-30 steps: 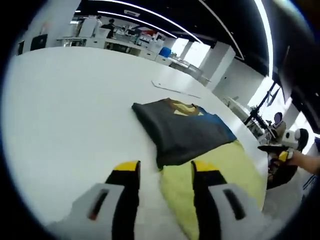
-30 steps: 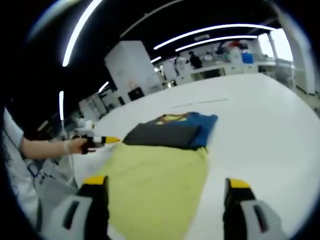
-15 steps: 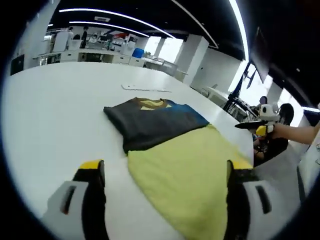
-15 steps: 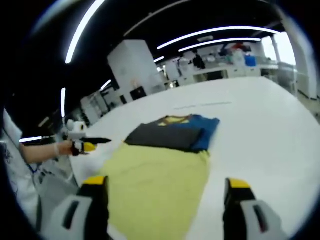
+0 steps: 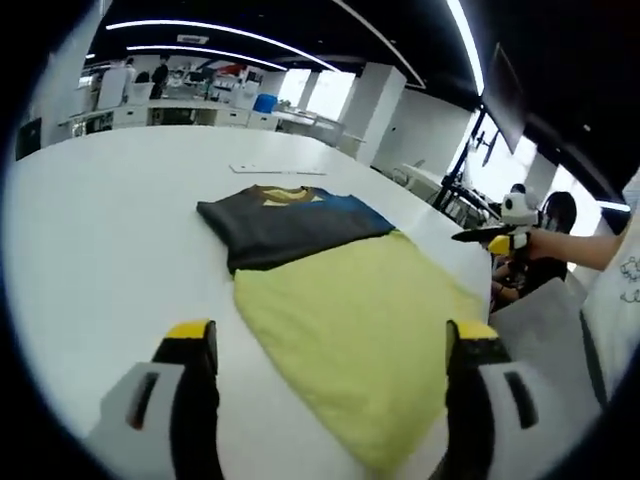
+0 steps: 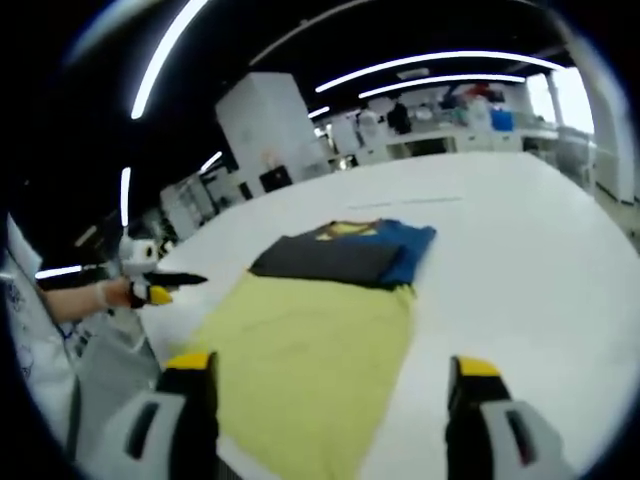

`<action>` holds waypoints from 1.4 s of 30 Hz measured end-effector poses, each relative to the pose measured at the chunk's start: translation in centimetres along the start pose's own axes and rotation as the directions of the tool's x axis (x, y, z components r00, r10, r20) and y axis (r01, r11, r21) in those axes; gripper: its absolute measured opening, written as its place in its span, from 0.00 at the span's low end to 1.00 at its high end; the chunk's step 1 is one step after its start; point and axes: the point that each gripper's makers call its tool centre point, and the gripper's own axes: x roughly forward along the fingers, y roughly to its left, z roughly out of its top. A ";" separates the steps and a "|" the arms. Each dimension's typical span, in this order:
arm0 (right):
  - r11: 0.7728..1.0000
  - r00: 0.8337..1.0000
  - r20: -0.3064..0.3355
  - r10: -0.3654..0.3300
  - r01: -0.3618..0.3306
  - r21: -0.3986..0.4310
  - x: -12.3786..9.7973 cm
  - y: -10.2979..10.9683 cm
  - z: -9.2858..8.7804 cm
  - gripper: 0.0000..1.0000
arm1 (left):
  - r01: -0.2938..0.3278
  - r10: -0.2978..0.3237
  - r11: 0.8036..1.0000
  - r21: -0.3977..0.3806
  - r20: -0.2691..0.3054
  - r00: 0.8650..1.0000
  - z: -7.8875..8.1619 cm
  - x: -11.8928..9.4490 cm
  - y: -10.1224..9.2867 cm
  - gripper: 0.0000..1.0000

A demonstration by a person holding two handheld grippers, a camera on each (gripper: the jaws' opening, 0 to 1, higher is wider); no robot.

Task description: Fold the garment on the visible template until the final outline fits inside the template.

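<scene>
**Folded garment at far end of yellow template, both grippers off the table**

Your garment [image 5: 285, 225] lies folded into a compact rectangle on the white table [image 5: 100, 250]. Its top layer is dark grey, with a blue layer showing along one edge and a yellow patch near the far edge. It rests at the far end of the yellow template [image 5: 355, 320], overlapping that end, while the rest of the template lies bare between the garment and you. In the right gripper view the garment [image 6: 345, 255] sits in the same place against the template [image 6: 300, 360], and part of it reaches past the template's far edge onto the table [image 6: 520, 270].

Your left gripper [image 5: 330, 345] is held above the near end of the template with its jaws spread wide apart and nothing between them. Your right gripper [image 6: 330, 375] is likewise spread wide and holds nothing.

In the left gripper view, your right gripper [image 5: 490, 238] appears at the right, held in a hand [image 5: 555, 245] past the table's edge. In the right gripper view, your left gripper [image 6: 155, 285] appears at the left, held in a hand [image 6: 95, 297], apart from the template.

A thin pale strip [image 5: 278, 170] lies on the table beyond the garment.
</scene>
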 end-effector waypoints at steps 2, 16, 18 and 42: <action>1.000 1.000 -0.011 -0.005 0.005 -0.008 -0.2 0.0 -0.4 0.96 | -0.001 0.001 1.000 -0.002 -0.005 1.000 -0.4 -0.3 -0.6 0.87; 0.997 0.990 -0.137 -0.038 0.029 -0.065 -1.3 -0.5 -5.5 0.77 | 0.035 -0.043 0.997 -0.068 -0.115 0.992 -5.5 -3.1 -2.3 0.61; 0.998 0.988 -0.150 -0.037 0.029 -0.059 -1.6 -0.4 -6.2 0.75 | 0.035 -0.045 0.997 -0.074 -0.129 0.991 -6.1 -3.4 -2.4 0.56; 0.999 0.970 -0.242 -0.025 0.018 -0.028 -3.1 0.4 -10.0 0.33 | 0.004 -0.036 0.985 -0.172 -0.183 0.982 -10.4 -4.7 -3.3 0.21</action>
